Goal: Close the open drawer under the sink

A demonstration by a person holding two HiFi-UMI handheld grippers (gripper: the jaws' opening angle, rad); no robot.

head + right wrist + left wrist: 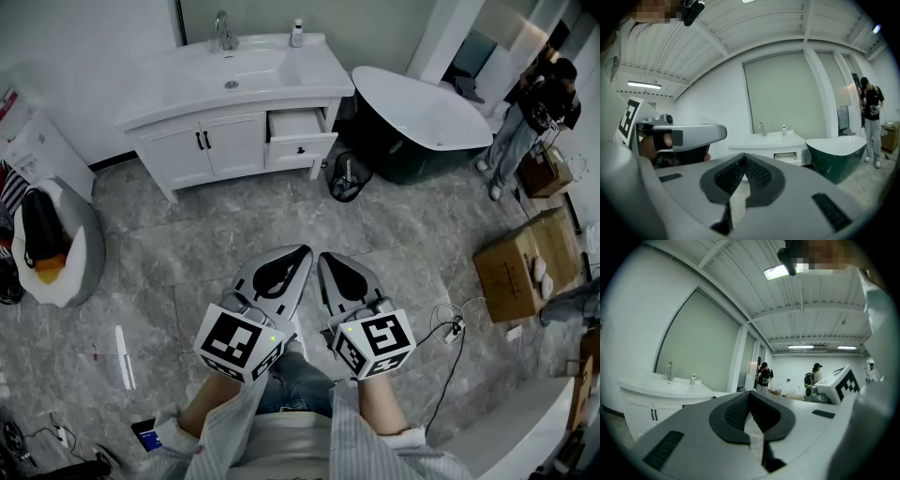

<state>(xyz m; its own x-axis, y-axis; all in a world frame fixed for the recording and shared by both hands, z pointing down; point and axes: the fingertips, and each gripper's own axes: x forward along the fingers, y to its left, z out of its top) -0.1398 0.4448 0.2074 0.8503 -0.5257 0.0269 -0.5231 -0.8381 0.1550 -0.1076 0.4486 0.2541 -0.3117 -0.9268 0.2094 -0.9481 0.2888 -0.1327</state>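
The drawer (300,141) sticks out at the right end of the cabinet (220,142), under the sink (234,73). The left gripper (302,251) and right gripper (324,256) are far from it, over the floor (187,253). Both have their jaws pressed together, holding nothing.

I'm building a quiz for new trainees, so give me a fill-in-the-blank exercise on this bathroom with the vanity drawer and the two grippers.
1. The drawer under the sink stands ____.
2. In the head view, the drawer sits to the ____ of the two cabinet doors.
3. The left gripper and the right gripper both have their jaws ____.
Missing words: open; right; shut.
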